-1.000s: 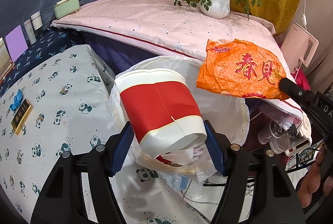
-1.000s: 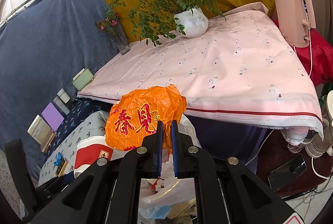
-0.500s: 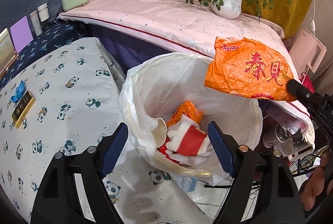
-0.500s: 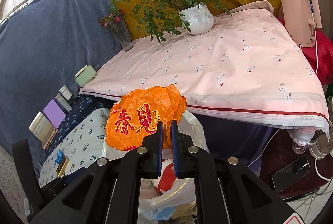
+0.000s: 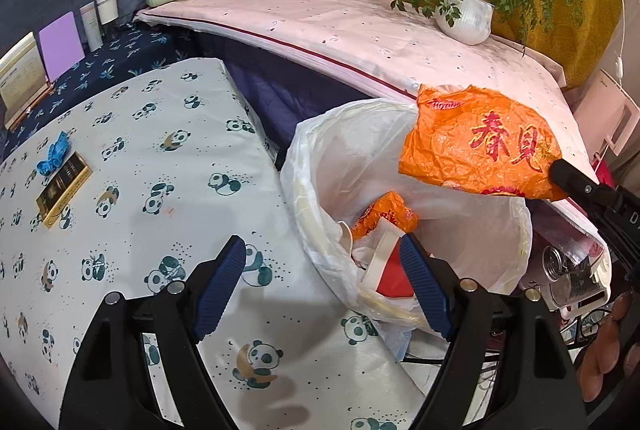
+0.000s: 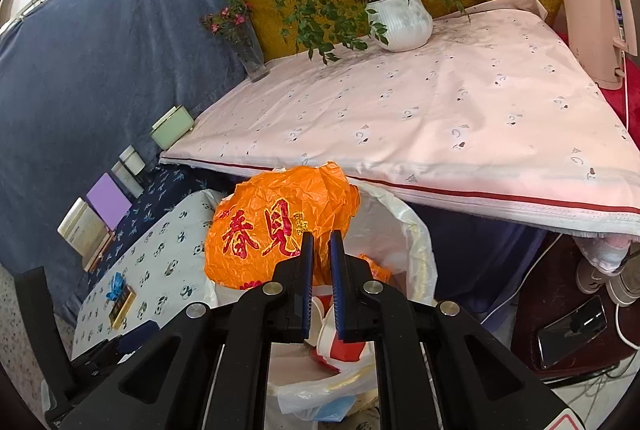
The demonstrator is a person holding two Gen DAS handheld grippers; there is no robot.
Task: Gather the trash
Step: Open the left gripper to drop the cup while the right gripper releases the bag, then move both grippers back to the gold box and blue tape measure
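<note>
Wrapper (image 6: 276, 226), orange, nipped by right tongs (image 6: 319, 242), jaws easing apart; hangs directly over bin (image 5: 516, 230) at desk (image 5: 168, 190) edge; left tongs (image 5: 324, 266) wide, empty.

The mouth of the bin (image 5: 516, 230) is being partly covered by the orange wrapper (image 5: 476, 142); its left side is being left open. Its far side is being overhung by the pink-covered table (image 6: 400, 118).
</note>
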